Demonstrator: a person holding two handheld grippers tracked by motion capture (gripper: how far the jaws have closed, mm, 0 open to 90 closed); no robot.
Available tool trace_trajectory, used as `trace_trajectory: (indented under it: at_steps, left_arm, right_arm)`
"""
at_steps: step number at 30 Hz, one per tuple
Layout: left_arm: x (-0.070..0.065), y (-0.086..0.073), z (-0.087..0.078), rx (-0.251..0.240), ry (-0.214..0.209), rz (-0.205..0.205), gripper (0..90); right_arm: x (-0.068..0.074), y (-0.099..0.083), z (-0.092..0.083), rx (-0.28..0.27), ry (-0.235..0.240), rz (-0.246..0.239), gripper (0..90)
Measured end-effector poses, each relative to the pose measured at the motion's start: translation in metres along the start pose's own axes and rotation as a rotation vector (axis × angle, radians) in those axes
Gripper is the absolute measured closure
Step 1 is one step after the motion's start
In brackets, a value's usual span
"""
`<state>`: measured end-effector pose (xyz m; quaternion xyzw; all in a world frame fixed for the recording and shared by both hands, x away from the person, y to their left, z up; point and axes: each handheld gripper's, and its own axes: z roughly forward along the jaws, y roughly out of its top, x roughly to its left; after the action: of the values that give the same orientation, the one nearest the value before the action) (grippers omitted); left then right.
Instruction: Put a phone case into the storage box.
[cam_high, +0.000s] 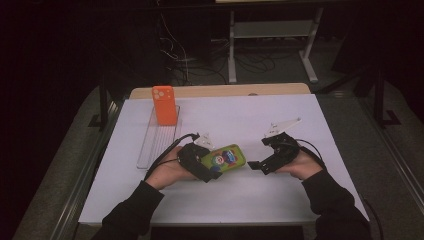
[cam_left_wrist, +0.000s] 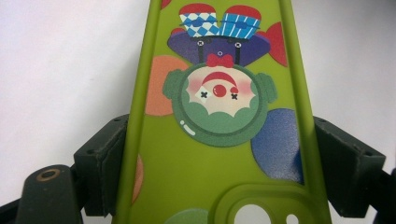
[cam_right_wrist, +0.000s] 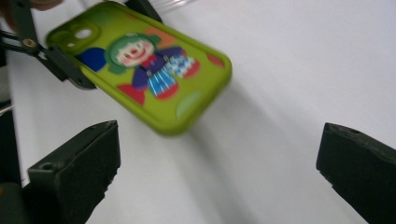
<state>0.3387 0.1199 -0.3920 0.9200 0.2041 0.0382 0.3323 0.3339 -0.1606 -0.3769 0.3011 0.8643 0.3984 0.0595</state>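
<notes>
My left hand-held gripper clamps a matte, rounded green phone case by its long edges, just above the white table near its front. The left gripper view shows its clown print and camera cutout close. My right hand-held gripper stands wide open, empty, just right of the case. Far left, an orange phone case leans on a clear ridged tray.

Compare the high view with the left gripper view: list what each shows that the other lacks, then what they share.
High view alone: the orange phone case standing on a clear tray, the right tool open beside the green case, and both forearms. Left gripper view alone: the clown print up close, with the camera cutout near the jaws. Shared: the green phone case clamped by its long edges in the left tool, over the white table.
</notes>
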Motion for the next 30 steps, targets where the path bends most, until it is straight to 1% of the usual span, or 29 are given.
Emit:
trace_trajectory:
  at_steps: [1,3,4,6,8,9,10,11,12,14,15,16,17,18,19,21,23,24,25,28,29,30]
  left_arm:
    - [0.000,0.000,0.000,-0.005,0.006,-0.008,15.6]
    - [0.001,0.000,0.000,-0.008,0.022,-0.021,15.6]
    - [0.000,0.000,0.001,-0.018,0.029,-0.038,15.6]
    - [0.001,0.000,-0.001,-0.005,0.038,-0.038,15.6]
    - [0.000,0.000,-0.002,-0.007,0.045,-0.059,15.6]
    - [0.002,0.000,-0.003,0.006,0.046,-0.053,15.6]
    - [0.001,0.001,-0.003,-0.003,0.051,-0.068,15.6]
    - [0.001,0.001,-0.004,-0.003,0.051,-0.076,15.6]
    - [0.003,0.001,-0.006,0.015,0.050,-0.058,15.6]
    - [0.004,0.001,-0.008,0.013,0.062,-0.071,15.6]
    - [0.004,0.001,-0.008,0.000,0.059,-0.087,15.6]
    - [0.005,0.001,-0.009,0.010,0.060,-0.075,15.6]
    - [0.004,0.001,-0.007,-0.017,0.064,-0.110,15.6]
    - [0.004,0.001,-0.007,-0.017,0.066,-0.106,15.6]
    - [0.004,0.001,-0.007,-0.018,0.061,-0.112,15.6]
    - [0.004,0.001,-0.008,-0.012,0.067,-0.105,15.6]
    - [0.004,0.001,-0.007,-0.012,0.061,-0.110,15.6]
    - [0.006,0.001,-0.009,0.010,0.062,-0.086,15.6]
    - [0.006,0.001,-0.009,0.014,0.062,-0.087,15.6]
    - [0.006,0.001,-0.008,0.016,0.059,-0.087,15.6]
    - [0.006,0.001,-0.008,0.015,0.057,-0.086,15.6]
    - [0.005,0.001,-0.008,0.000,0.055,-0.098,15.6]
  right_arm:
    - [0.000,-0.002,0.000,-0.007,-0.003,0.016,0.0]
    - [0.000,-0.006,0.001,-0.012,-0.026,0.037,0.0]
    - [0.000,-0.009,0.001,-0.019,-0.039,0.038,0.0]
    - [0.002,-0.013,0.003,-0.031,-0.055,0.063,0.0]
    - [0.004,-0.017,0.005,-0.034,-0.076,0.092,0.0]
    - [0.005,-0.019,0.006,-0.044,-0.084,0.102,0.0]
    - [0.005,-0.022,0.007,-0.051,-0.094,0.104,0.0]
    - [0.006,-0.024,0.008,-0.055,-0.104,0.117,0.0]
    - [0.007,-0.026,0.009,-0.065,-0.115,0.120,0.0]
    - [0.009,-0.032,0.012,-0.082,-0.128,0.139,0.0]
    - [0.011,-0.035,0.014,-0.095,-0.139,0.153,0.0]
    - [0.014,-0.039,0.016,-0.101,-0.142,0.161,0.0]
    - [0.016,-0.040,0.018,-0.098,-0.147,0.161,0.0]
    - [0.017,-0.042,0.020,-0.096,-0.159,0.142,0.0]
    - [0.018,-0.043,0.022,-0.085,-0.160,0.133,0.0]
    - [0.018,-0.043,0.025,-0.087,-0.158,0.130,0.0]
    - [0.019,-0.042,0.025,-0.091,-0.165,0.129,0.0]
    - [0.019,-0.042,0.025,-0.093,-0.170,0.122,0.0]
    - [0.019,-0.042,0.025,-0.097,-0.178,0.106,0.0]
    - [0.021,-0.041,0.024,-0.099,-0.196,0.098,0.0]
    - [0.021,-0.041,0.024,-0.101,-0.215,0.076,0.0]
    - [0.022,-0.040,0.024,-0.103,-0.224,0.066,0.0]
